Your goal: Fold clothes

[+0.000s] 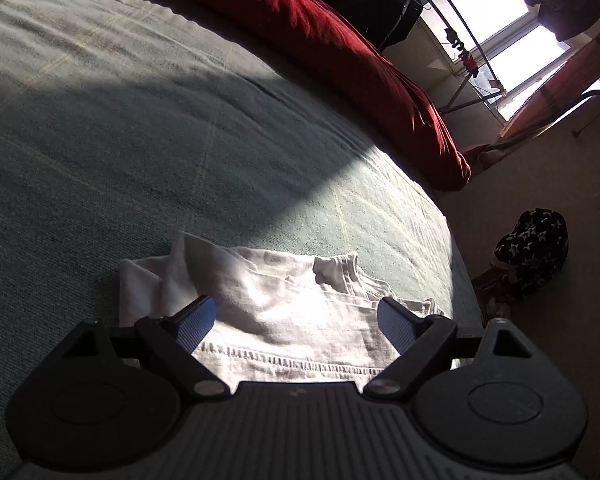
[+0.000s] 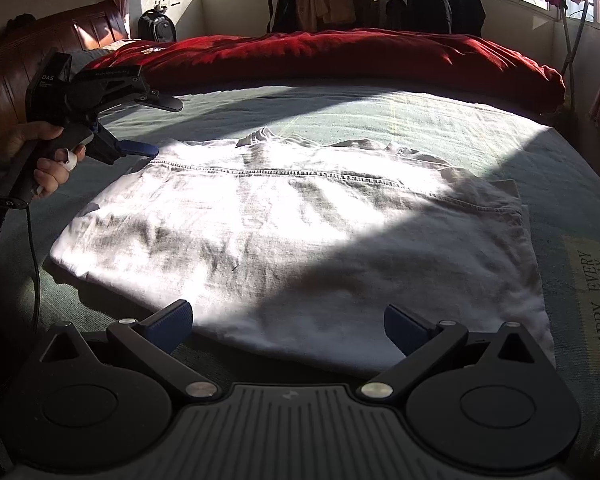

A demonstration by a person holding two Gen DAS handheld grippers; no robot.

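While both tools hang with fingers spread and nothing between them, the folded white cotton T-shirt [image 2: 300, 232] lies flat on the grey-green bedcover [image 2: 380, 112]; left gripper [image 2: 156, 124] at its 10 o'clock corner, right gripper [image 2: 288, 324] at its 6 o'clock edge.

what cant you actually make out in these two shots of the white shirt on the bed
- White shirt: its near hem in the left wrist view is cut off by the left gripper body; sleeves are tucked under, not visible.
- Shirt's near edge in the right wrist view: partly behind the right gripper.
- Dark patterned item on the floor: too small to identify.
- Clothes by the window: backlit, no detail.
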